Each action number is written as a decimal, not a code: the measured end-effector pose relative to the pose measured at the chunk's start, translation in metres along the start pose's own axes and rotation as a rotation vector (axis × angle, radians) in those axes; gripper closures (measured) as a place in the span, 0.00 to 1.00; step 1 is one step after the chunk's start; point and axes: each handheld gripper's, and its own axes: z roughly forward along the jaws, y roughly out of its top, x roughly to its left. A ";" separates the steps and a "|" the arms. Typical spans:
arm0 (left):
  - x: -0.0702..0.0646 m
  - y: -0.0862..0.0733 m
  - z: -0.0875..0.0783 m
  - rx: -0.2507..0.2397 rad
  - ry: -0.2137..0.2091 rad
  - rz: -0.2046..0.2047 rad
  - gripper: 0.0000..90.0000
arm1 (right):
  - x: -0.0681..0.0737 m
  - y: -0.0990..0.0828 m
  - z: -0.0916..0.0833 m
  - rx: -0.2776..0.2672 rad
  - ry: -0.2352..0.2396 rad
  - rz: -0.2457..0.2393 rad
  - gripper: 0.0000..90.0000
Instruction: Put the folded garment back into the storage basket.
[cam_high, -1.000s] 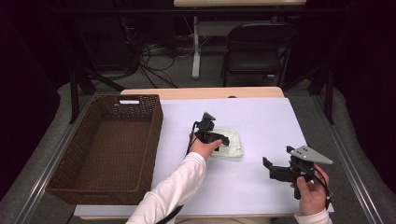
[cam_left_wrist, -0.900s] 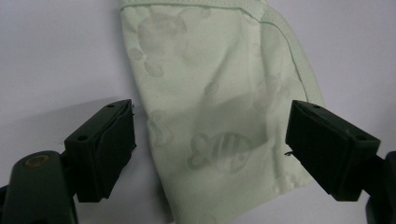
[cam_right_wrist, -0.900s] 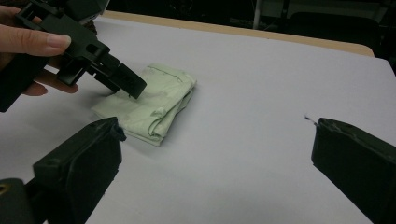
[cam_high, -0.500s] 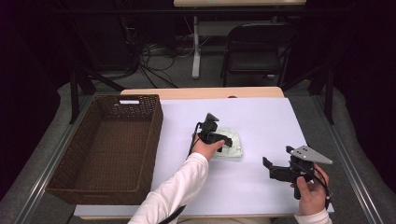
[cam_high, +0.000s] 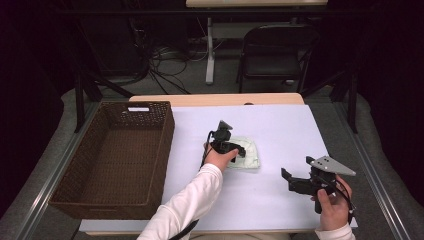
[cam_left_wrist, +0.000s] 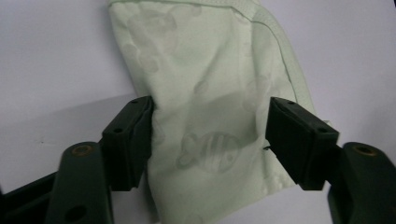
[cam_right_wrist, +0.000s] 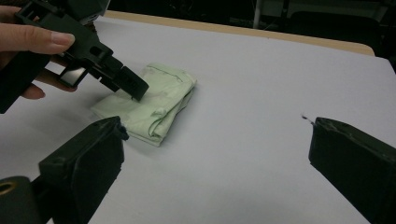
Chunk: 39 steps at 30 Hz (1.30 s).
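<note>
We found one pale green folded cloth with a faint fish print (cam_high: 247, 155) lying flat near the middle of the white tabletop (cam_high: 280, 125), well clear of all four edges. In the high view its outline was close to square, so we could not name a long axis there; in the left gripper view the folded piece ran lengthwise away from the jaws, with a stitched hem along one long side. In the right gripper view the stacked folded layers showed along the side nearest that camera.

The left tool (cam_high: 239, 150) came down on the cloth's left part. Its jaws had just been closing, and in the left gripper view they stood on either side of the cloth, their pads touching the fabric and bunching it a little between them. The right tool (cam_high: 286, 176) was held above the tabletop's near right corner, well apart from the cloth, with its jaws spread and nothing between them.

One dark brown woven rectangular basket (cam_high: 150, 165) sat along the tabletop's left edge, running from the far edge to the near one. Between the basket and the cloth, and from the cloth to the right and far edges, the white surface lay bare. We counted one cloth, one basket and two tools.
</note>
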 end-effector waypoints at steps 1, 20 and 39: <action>0.002 0.001 -0.001 0.006 0.000 0.003 0.41 | 0.000 0.000 0.000 0.003 -0.001 -0.001 0.04; 0.007 0.001 -0.003 0.007 0.054 -0.006 0.74 | 0.000 -0.001 0.002 0.009 0.005 0.002 0.05; 0.012 -0.001 -0.002 0.003 0.026 -0.028 0.91 | 0.000 -0.001 0.002 0.010 0.005 0.006 0.06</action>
